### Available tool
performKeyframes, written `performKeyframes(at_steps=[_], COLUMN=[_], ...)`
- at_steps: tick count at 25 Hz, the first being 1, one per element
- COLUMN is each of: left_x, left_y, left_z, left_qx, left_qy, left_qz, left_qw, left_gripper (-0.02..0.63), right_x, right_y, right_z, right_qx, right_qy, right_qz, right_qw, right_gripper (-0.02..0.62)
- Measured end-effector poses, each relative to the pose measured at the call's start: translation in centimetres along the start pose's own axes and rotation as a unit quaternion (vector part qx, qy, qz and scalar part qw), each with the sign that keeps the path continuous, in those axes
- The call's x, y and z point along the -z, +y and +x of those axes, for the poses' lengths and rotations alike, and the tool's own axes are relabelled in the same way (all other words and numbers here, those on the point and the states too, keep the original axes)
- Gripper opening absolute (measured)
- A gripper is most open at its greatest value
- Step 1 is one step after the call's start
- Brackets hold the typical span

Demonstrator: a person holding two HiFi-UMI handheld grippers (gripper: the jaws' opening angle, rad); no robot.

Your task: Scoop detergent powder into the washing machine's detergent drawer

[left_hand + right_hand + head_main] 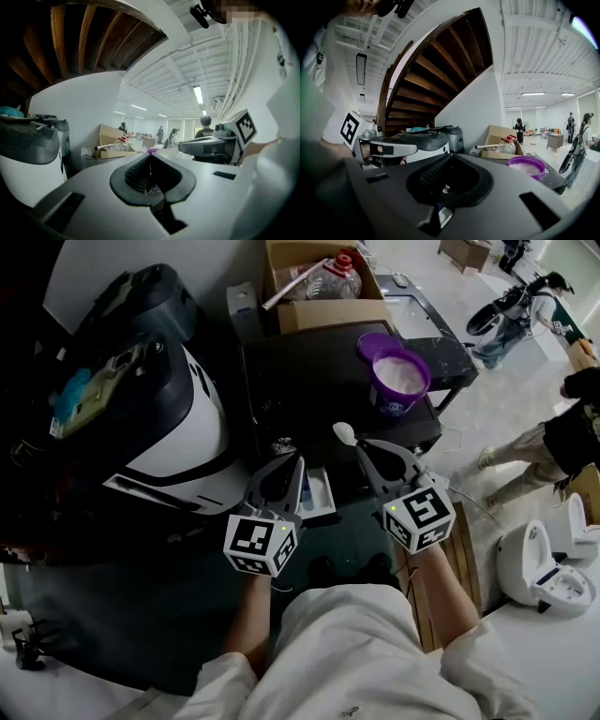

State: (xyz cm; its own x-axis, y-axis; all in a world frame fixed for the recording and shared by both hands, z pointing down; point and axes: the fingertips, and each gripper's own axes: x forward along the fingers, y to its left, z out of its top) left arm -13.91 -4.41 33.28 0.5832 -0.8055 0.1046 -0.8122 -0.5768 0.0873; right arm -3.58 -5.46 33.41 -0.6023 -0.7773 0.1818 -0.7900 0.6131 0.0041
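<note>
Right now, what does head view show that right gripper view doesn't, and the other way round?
Only head view: the open detergent drawer from above, between the two grippers, and a white spoon sticking out past the right gripper, apparently clamped in it.
Only right gripper view: the underside of the wooden staircase overhead, and that gripper's own jaws pressed together.
Both: the purple tub of powder, the cardboard box, the washing machine and the left gripper.

drawer (pixel 322 491): partly behind left gripper (pixel 298 465) | spoon (pixel 344 433): handle hidden within fingers (pixel 380 465) of right gripper (pixel 362 445)
</note>
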Motion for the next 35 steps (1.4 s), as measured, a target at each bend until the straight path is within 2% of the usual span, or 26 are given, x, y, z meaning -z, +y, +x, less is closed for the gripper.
performKeyframes(at_steps=[13,35], left_x=[-2.1,-1.9], left_y=[0.6,0.6], left_z=[-0.1,-1.2], left_qx=[-0.006,-0.007], left_qy=[-0.009,-0.012], left_qz=[0.008,0.004], left_qw=[0.9999,0.9999], left_gripper=[0.020,0.020], right_x=[-2.0,-1.8], right_y=[0.1,1.1], right_z=[-0.1,-0.2], right_qx=[0.002,-0.003], right_qy=[-0.028,-0.023], right_qz=[0.013,0.001], right_qw=[1.000,1.000], right_gripper=[0.009,0.008])
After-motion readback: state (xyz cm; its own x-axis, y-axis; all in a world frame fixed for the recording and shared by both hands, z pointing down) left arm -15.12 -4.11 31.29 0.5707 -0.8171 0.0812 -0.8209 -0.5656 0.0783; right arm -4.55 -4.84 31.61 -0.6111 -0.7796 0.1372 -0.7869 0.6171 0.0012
